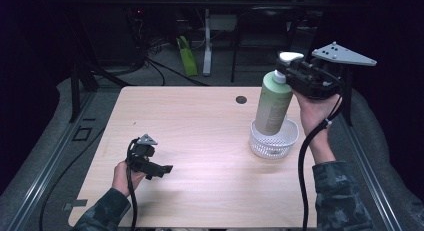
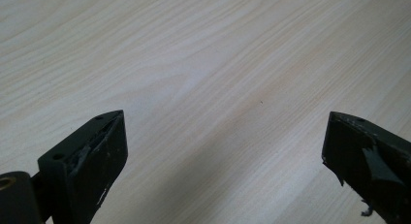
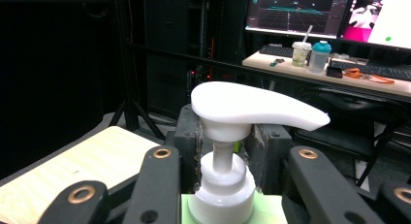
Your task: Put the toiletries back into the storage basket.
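High view: right gripper (image 1: 289, 73) sat up at the far right of the table (image 1: 190, 136), jaws clamped on the white pump neck of a green pump bottle (image 1: 273, 103). Bottle tilted slightly, its base down inside a white basket (image 1: 274, 139) on the table's right side; can't tell whether the base rested on the basket floor or hung just above it. Left gripper (image 1: 167, 168) was held low over the near left of the table, well apart from bottle and basket, jaws pointing right, nothing in them.

Left gripper view: both black jaws stood wide apart with bare wood grain of the table (image 2: 203, 73) between them. Open, empty.

Right gripper view: jaws closed either side of the bottle's white pump collar (image 3: 222, 187), pads pressing on it just under the pump head (image 3: 252, 107). Green shoulder of the bottle (image 3: 269, 210) visible at the bottom edge. Table corner (image 3: 72, 166) showed lower left; a desk with monitors (image 3: 315, 10), cups and keyboards was in the background, well behind.
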The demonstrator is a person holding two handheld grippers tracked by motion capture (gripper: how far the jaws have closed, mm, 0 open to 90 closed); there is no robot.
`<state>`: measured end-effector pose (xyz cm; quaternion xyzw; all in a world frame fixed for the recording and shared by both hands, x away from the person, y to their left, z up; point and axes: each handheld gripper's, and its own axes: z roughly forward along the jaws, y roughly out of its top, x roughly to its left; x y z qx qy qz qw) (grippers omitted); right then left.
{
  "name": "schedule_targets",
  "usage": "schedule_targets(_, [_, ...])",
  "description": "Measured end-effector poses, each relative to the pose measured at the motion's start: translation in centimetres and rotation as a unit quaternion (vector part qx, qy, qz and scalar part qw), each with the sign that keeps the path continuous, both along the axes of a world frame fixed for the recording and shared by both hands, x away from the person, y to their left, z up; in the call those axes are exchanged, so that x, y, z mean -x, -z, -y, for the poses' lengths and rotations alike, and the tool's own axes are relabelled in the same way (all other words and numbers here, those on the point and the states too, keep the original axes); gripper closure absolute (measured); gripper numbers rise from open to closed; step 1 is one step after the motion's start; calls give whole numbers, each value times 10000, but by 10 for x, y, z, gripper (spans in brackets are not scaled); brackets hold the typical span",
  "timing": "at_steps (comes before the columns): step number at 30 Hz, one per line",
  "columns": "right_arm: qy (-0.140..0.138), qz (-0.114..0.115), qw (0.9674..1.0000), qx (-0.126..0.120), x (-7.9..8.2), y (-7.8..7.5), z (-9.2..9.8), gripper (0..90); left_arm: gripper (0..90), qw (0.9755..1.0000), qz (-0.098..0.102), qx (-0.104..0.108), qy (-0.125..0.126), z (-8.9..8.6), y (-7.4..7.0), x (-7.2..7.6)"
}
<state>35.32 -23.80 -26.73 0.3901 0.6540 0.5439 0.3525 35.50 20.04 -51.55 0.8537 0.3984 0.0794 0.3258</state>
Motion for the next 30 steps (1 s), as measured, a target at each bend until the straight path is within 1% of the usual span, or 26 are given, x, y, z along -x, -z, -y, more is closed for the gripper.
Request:
schedule_targets(5, [119,-22,9999,6,-3,2,4,684,24,10000,-1,-4,3,0,0,0])
schedule_targets(10, [226,-13,9997,-46,-5,5,12,684,24,10000,-14,-13,1,1,0,0])
schedule_targets(16, [353,-27,9994,-22,-9,9,18,684,25,10000,13,1,-24,0,-1,1])
schedule_targets(20, [435,-47,9990,-54,-11,11,23,684,25,10000,28,2,-12,0,-2,1])
schedule_targets(26, [529,-42,9986,-72,-14,17,31,684,25,10000,9,-25,-2,1,0,0])
schedule_targets(30, [584,-102,9982,-95,-17,22,34,684,25,10000,26,-12,-12,1,-1,0])
